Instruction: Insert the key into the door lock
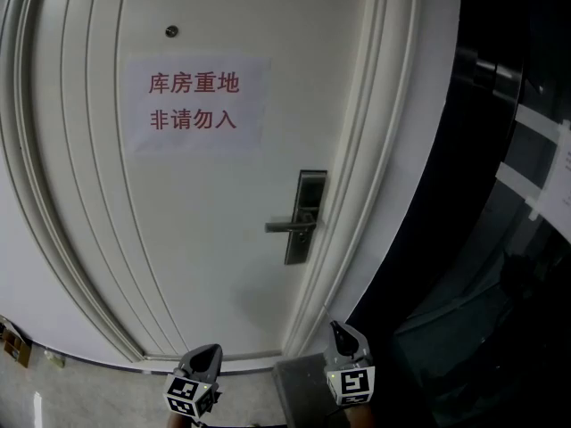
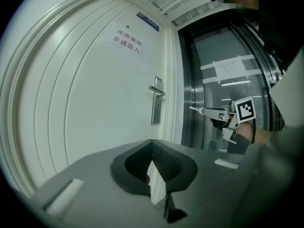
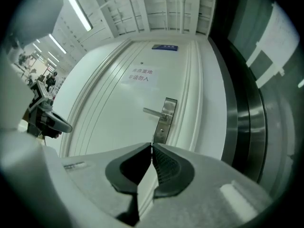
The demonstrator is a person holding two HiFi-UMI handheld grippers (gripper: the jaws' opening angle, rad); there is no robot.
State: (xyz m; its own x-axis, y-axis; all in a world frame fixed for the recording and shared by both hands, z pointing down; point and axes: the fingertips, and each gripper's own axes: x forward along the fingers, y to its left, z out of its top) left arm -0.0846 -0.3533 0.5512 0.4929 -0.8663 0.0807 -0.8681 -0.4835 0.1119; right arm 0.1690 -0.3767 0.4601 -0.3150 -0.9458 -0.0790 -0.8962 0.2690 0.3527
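I count one white panelled door filling most of the head view. On it, right of centre, is one dark metal lock plate with one lever handle pointing to the frame's left. That plate is the task's lock, and it stands well above both grippers. One white paper sign with red characters sits in the upper left of the door, with one small round peephole above it. A dark glass-and-steel panel takes the right side of the frame.

Two grippers show along the bottom edge, apart from each other and clear of the door. The left gripper is at bottom centre-left; in its own view its ribbed pads meet at the tips with nothing I can make out between them. The right gripper is at bottom centre-right, below the lock plate; its pads are also pressed together at the tips. In the left gripper view a thin pale tip projects from it toward the door. Whether that is the key I cannot tell.
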